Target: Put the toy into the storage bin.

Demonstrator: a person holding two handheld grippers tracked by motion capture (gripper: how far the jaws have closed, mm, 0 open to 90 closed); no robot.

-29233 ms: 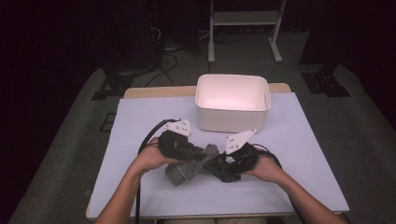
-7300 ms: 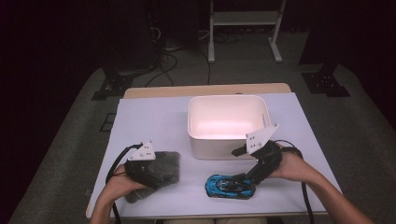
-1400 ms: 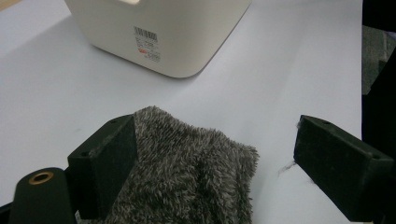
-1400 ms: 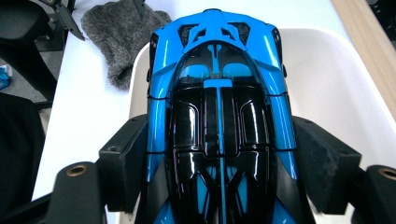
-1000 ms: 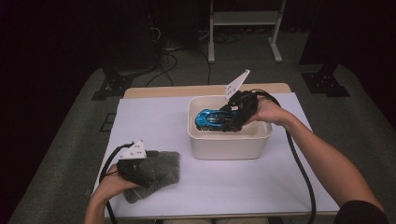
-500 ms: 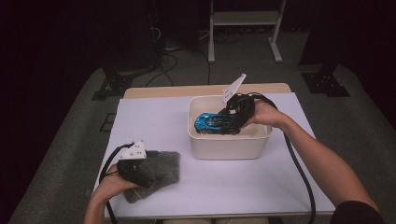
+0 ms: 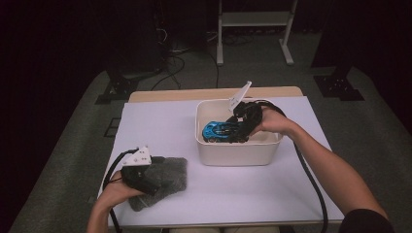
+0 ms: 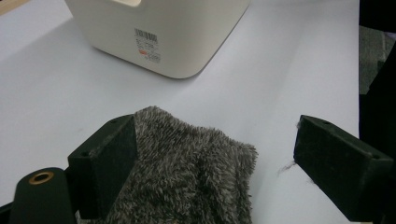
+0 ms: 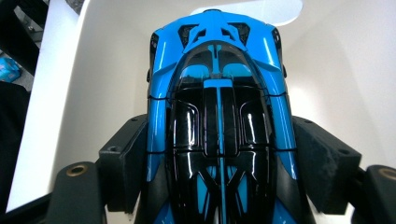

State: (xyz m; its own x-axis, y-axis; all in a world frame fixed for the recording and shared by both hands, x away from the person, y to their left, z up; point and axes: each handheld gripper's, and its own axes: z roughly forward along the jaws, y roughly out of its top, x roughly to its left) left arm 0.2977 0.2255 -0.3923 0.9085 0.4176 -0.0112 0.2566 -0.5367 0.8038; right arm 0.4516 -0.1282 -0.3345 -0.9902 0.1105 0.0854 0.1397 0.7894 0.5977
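Lowered into the white bin (image 7: 235, 156) moments after hovering above: blue toy car (image 7: 219, 130), still clenched in right hand-held gripper (image 7: 241, 127), release next.

High view looks down; both gripper views sit close, sharing the bin (image 7: 233, 155)

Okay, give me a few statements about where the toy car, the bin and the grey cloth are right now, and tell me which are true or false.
1. The right gripper is shut on the blue toy car. True.
2. The car is on the table beside the white bin. False: it is held inside the bin.
3. The left gripper stands open over the grey cloth. True.
4. The cloth lies inside the bin. False: it lies on the white table cover, apart from the bin.
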